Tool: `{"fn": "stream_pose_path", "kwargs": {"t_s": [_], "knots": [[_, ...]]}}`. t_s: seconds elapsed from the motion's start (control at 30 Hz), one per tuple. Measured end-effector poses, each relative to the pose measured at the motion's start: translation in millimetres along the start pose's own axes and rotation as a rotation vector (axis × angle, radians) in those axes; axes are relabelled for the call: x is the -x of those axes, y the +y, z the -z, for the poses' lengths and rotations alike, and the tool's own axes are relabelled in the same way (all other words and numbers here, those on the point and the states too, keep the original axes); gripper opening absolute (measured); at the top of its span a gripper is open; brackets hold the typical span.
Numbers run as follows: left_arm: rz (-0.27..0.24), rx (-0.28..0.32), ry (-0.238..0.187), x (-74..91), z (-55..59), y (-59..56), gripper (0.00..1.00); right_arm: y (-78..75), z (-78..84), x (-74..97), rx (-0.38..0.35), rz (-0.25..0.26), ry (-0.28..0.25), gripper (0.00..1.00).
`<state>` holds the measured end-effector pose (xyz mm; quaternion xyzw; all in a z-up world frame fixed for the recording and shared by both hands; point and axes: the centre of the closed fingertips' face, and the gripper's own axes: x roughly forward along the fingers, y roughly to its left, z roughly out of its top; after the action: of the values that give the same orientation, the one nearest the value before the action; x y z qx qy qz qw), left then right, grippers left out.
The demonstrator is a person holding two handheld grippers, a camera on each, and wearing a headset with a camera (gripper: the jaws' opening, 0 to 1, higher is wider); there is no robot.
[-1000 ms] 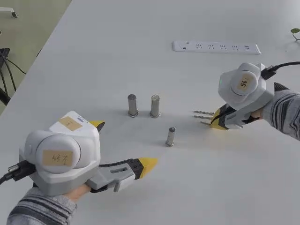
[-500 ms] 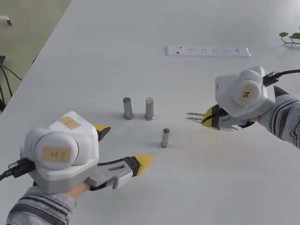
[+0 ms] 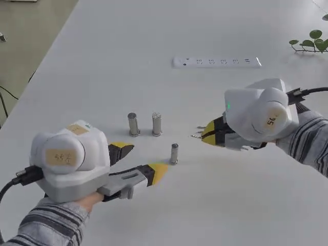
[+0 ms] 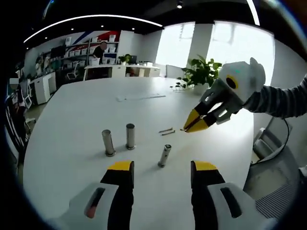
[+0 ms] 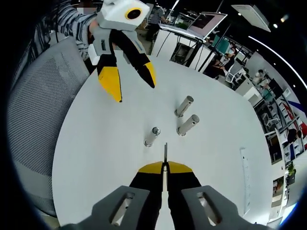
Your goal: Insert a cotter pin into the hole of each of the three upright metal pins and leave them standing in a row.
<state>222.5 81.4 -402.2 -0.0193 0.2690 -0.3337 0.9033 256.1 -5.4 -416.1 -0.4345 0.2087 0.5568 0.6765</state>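
Observation:
Three upright metal pins stand on the white table: two side by side and a shorter one nearer me. My right gripper is shut on a thin cotter pin whose tip points toward the short pin, a little to its right and above the table. Two more cotter pins lie on the table behind it. My left gripper stands open just left of the short pin, nothing between its jaws.
A white power strip lies at the far side of the table, and a green plant sits at the far right. A person's striped sleeves hold both grippers. A grey mesh chair stands beside the table.
My right gripper has moved left, carrying the cotter pin off the table toward the short pin. The left gripper has edged closer to that pin. The head camera has shifted.

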Motion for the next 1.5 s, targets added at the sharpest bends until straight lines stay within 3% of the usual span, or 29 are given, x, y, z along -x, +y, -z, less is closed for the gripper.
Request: {"fn": "stream_pose_path", "kwargs": {"t_s": [0.3,0.7,1.13,1.5], "knots": [[0.069,0.108,-0.046,-5.0,-13.2,-15.2,0.30,8.4,-28.0,4.9,0.068,0.024,-0.063,0.00],[0.159,0.229,-0.104,-4.2,-25.5,-33.8,0.13,24.7,-58.3,7.3,0.130,0.013,-0.123,0.00],[0.164,0.250,-0.134,-3.0,-31.0,-37.5,0.00,27.1,-71.4,10.2,0.155,0.017,-0.148,0.00],[0.176,0.229,-0.124,-2.7,-29.0,-38.3,0.00,28.5,-71.8,11.0,0.154,0.022,-0.150,0.00]]}}
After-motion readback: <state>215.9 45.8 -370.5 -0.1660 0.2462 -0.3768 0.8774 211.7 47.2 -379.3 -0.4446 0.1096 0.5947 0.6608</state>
